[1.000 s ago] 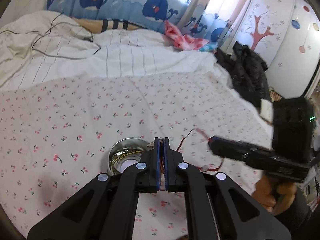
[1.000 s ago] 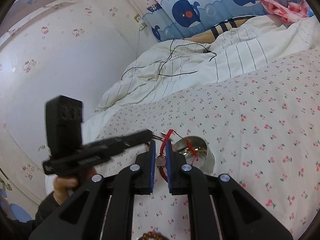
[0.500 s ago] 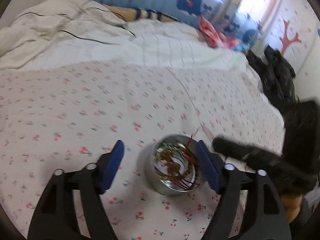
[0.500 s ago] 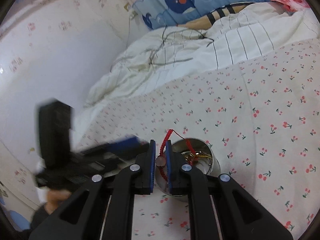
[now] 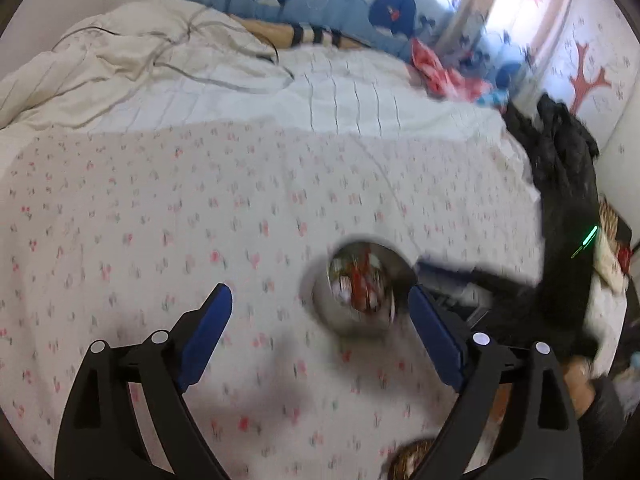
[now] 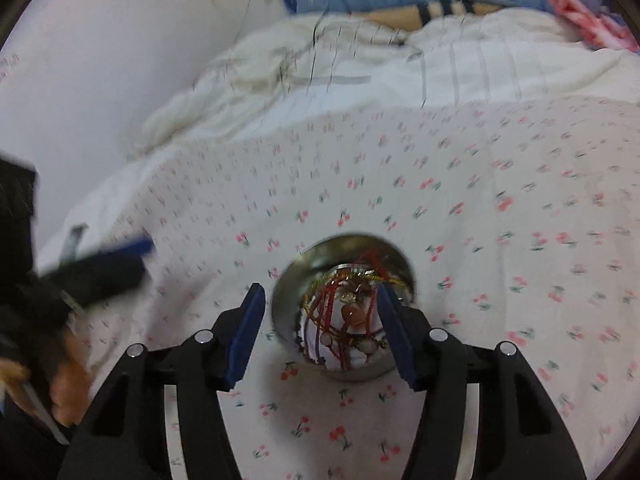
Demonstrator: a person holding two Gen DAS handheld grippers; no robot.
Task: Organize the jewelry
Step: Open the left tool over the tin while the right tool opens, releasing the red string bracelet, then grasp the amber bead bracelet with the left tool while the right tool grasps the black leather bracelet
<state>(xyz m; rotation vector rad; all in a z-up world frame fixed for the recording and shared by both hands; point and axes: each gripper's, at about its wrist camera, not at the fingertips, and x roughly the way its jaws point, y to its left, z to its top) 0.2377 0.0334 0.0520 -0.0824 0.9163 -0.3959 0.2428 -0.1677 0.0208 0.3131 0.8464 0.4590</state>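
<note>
While both views are motion-blurred, we note the white cherry-print bedsheet (image 6: 500,208) covering the bed. On it stands the small round steel bowl (image 6: 288,300), holding the tangled red-cord and gold-chain jewelry (image 6: 348,312). Our right gripper (image 6: 320,320) is opening over the bowl, pads clear of the cords. Our left gripper (image 5: 320,320) is also opening, nothing between its jaws, bowl near its right finger.
</note>
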